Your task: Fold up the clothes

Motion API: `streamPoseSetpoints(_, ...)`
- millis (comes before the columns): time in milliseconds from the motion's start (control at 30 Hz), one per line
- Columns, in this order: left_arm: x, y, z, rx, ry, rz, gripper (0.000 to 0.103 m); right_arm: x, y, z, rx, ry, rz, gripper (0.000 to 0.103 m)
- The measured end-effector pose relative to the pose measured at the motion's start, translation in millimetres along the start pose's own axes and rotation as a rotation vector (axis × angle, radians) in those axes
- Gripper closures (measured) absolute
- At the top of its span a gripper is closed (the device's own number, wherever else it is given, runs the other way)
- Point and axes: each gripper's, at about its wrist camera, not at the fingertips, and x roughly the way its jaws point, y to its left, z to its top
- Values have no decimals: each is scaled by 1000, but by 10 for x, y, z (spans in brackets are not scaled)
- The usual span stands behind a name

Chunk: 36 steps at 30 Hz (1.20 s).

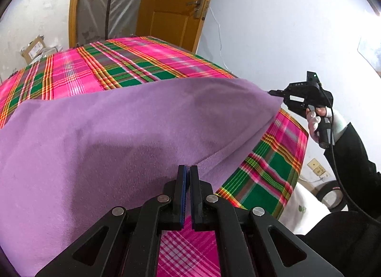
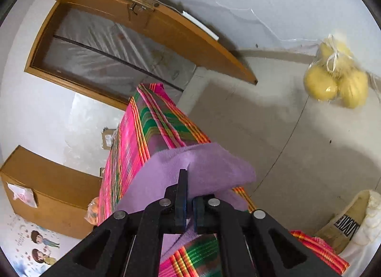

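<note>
Both grippers are pinched onto one purple cloth. Left gripper has its two fingers drawn almost together, biting the near hem of the cloth, blue pads facing each other with only a sliver between them. Right gripper shows off to the side in the left camera, its tips at the far right corner of the cloth and a gloved hand on its handle; a dark sleeve runs back from the hand. Its own camera shows the gripper with fingers narrowed on a fold of the purple cloth, which drapes over one finger so that only the left finger shows in full.

Between the two grips the cloth is held up and stretched, spreading wide over a table covered in a pink and green plaid. The corner at the right gripper is raised clear of the plaid; the cloth's left part looks to lie low over it, though I cannot tell if it touches.

Behind the table stands a wooden door, and a bag of yellow fruit hangs on the wall.
</note>
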Motion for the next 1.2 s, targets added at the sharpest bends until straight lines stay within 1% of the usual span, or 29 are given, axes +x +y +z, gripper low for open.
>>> streamPoseSetpoints(100, -1, -51, 6, 17, 0, -10, 101, -146, 111, 26, -33, -40, 56, 100)
streamPoseSetpoints(133, 14, -69, 6, 24, 4, -12, 101, -163, 110, 38, -41, -43, 55, 100)
streamPoseSetpoints(200, 63, -96, -10, 32, 19, -20, 101, -109, 44, 49, -33, -29, 24, 100)
streamPoseSetpoints(300, 132, -120, -52, 29, 41, -33, 101, 36, -149, 17, 12, 8, -19, 100)
streamPoseSetpoints(400, 114, -130, -54, 29, 35, -33, 101, -10, -167, 12, 17, -4, -10, 100)
streamPoseSetpoints(533, 93, -136, -37, 38, 26, -20, 101, -66, -102, 20, -21, -6, -13, 100)
streamPoseSetpoints(600, 112, -145, -35, 47, 31, -9, 96, -36, -111, 11, -22, 10, -19, 97)
streamPoseSetpoints(633, 121, -149, -34, 51, 34, -4, 89, -15, -133, 4, -6, 24, -23, 96)
streamPoseSetpoints(667, 130, -154, -34, 55, 36, 1, 83, -8, -146, -6, 3, 32, -23, 92)
streamPoseSetpoints(733, 149, -163, -32, 64, 42, 12, 78, 14, -150, -40, 2, 49, -10, 91)
streamPoseSetpoints(900, 216, -246, -10, 121, 51, 37, 78, 70, -108, -92, -16, 68, -5, 91)
streamPoseSetpoints(933, 228, -262, -6, 133, 53, 41, 78, 62, -107, -92, -19, 67, -3, 95)
streamPoseSetpoints(967, 239, -277, -1, 146, 54, 46, 80, 58, -102, -88, -20, 64, -1, 100)
streamPoseSetpoints(1000, 251, -293, 3, 159, 56, 51, 83, 47, -99, -80, -19, 60, 2, 100)
streamPoseSetpoints(1033, 262, -309, 8, 172, 57, 55, 94, 37, -95, -71, -18, 56, 4, 100)
streamPoseSetpoints(1133, 265, -313, 17, 178, 59, 52, 100, -16, -62, -44, -21, 38, 15, 100)
streamPoseSetpoints(1200, 243, -327, 15, 179, 57, 47, 101, -68, -28, -31, -27, 27, 25, 100)
